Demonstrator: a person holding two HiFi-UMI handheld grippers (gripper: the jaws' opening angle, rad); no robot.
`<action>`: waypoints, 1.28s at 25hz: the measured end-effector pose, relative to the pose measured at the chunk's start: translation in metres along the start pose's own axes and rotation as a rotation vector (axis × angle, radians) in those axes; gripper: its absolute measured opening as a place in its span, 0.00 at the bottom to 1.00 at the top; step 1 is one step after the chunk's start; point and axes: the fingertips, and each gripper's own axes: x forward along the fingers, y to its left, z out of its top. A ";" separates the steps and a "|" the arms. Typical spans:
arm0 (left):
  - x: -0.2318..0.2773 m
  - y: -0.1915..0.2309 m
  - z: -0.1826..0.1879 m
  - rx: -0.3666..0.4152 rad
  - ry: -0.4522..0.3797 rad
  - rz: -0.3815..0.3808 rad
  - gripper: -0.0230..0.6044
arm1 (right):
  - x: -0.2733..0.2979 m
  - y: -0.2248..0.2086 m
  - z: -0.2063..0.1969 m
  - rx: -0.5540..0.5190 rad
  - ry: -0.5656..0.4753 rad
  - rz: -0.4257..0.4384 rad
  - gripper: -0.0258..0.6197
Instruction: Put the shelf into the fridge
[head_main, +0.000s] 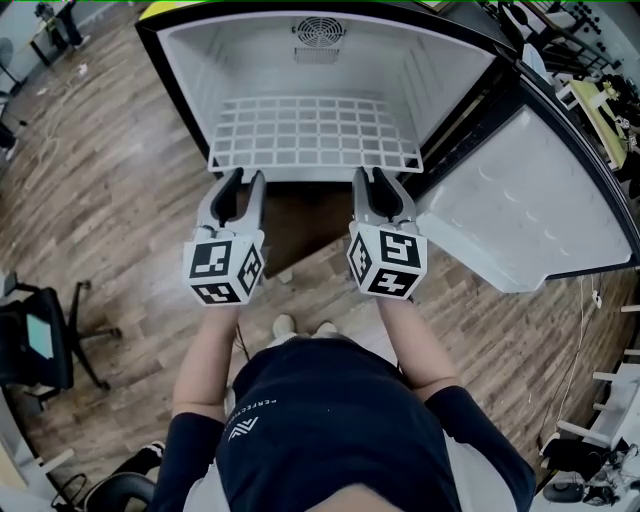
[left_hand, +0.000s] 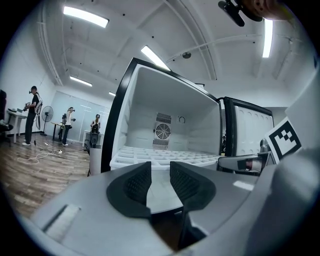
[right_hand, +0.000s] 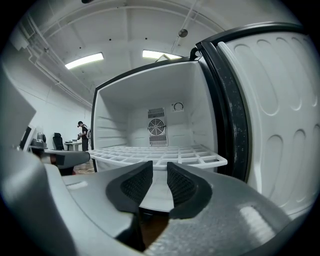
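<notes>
The white grid shelf (head_main: 315, 132) lies flat inside the open fridge (head_main: 200, 70), its front edge reaching past the cabinet's opening. My left gripper (head_main: 240, 178) stands just before the shelf's front left part, my right gripper (head_main: 378, 175) before its front right part. Both point level at the fridge. In the left gripper view the left gripper (left_hand: 160, 169) is open with only the shelf (left_hand: 165, 157) showing beyond the gap. The right gripper (right_hand: 160, 169) is likewise open, the shelf (right_hand: 160, 152) ahead of it. Neither touches the shelf.
The fridge door (head_main: 520, 210) swings wide open to the right, close to my right gripper. A round fan grille (head_main: 318, 30) sits in the fridge's back wall. A black office chair (head_main: 40, 345) stands on the wooden floor at left. People (left_hand: 32, 115) stand far off.
</notes>
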 end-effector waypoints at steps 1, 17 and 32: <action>0.000 0.001 0.000 -0.001 -0.001 0.001 0.22 | 0.000 0.000 0.000 -0.001 0.001 -0.001 0.18; 0.015 0.005 -0.003 0.002 0.014 -0.009 0.23 | 0.015 -0.005 -0.001 0.024 0.025 0.027 0.18; 0.044 0.018 0.002 0.012 0.002 -0.020 0.20 | 0.045 -0.012 0.006 0.020 0.023 0.025 0.18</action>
